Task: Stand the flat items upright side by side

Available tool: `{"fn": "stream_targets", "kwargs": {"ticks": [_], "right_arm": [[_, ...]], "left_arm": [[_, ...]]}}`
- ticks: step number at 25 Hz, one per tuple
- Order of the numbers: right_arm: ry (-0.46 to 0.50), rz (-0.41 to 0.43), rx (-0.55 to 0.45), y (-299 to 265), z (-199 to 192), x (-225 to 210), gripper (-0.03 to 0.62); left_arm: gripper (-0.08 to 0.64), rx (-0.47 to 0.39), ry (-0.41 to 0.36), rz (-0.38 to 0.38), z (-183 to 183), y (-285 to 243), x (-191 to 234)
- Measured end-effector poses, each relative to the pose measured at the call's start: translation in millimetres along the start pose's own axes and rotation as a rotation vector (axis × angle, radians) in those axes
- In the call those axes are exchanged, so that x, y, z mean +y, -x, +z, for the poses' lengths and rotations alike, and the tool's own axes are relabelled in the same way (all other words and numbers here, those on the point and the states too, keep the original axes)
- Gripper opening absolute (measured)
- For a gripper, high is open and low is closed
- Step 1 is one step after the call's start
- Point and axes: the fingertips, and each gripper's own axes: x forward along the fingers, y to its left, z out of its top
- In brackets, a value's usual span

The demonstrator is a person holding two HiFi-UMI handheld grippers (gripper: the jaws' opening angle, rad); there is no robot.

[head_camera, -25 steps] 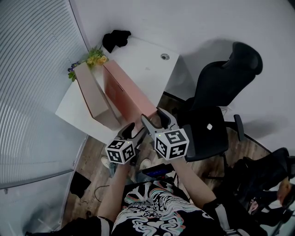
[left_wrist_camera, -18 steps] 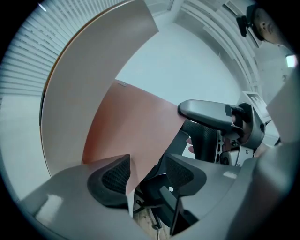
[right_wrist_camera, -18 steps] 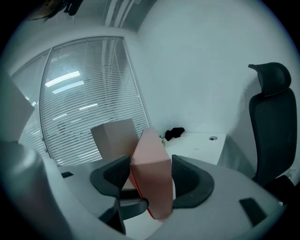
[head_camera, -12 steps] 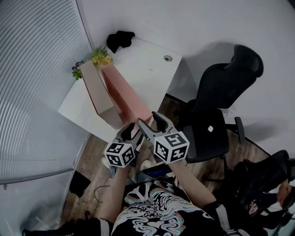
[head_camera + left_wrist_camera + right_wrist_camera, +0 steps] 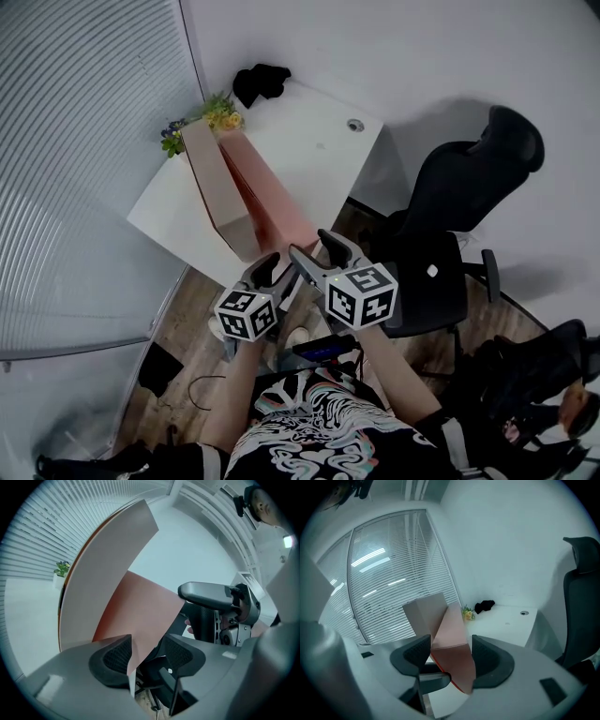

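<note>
Two large flat items stand on the white table (image 5: 309,141). The beige one (image 5: 217,187) is upright on its long edge, and the pink one (image 5: 270,199) leans against its right side. My right gripper (image 5: 319,253) is at the pink item's (image 5: 451,620) near end, which fills the gap from pad to pad, so the gripper is shut on it. My left gripper (image 5: 272,270) is just left of it, and its jaws have just been closing. The pink item's (image 5: 140,616) lower corner lies against the left pad (image 5: 117,657). The right pad (image 5: 180,654) stands apart from it.
A small flower pot (image 5: 217,112) and a black cloth (image 5: 261,82) sit at the table's far end, with a round cable hole (image 5: 354,124) nearby. A black office chair (image 5: 459,216) stands to the right. Window blinds (image 5: 84,150) run along the left.
The pink item now stands steeper against the beige one. Both grippers have shifted slightly with its near end. The left jaws are narrower than before.
</note>
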Motion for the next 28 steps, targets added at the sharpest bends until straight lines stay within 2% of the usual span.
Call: {"fn": "stream_targets", "kwargs": {"ticks": [11, 14, 22, 28], "right_arm": [[0.085, 0.073, 0.115, -22, 25, 1, 0.313], [0.112, 0.095, 0.175, -37, 32, 0, 0.330], [0.111, 0.124, 0.252, -86, 58, -3, 0.344], [0.119, 0.150, 0.311, -116, 62, 5, 0.367]], "left_arm": [[0.202, 0.022, -0.001, -0.029, -4, -4, -2], [0.202, 0.022, -0.007, -0.041, -5, -3, -1], [0.202, 0.028, -0.020, -0.068, -7, -1, 0], [0.201, 0.051, -0.044, -0.077, -8, -1, 0]]}}
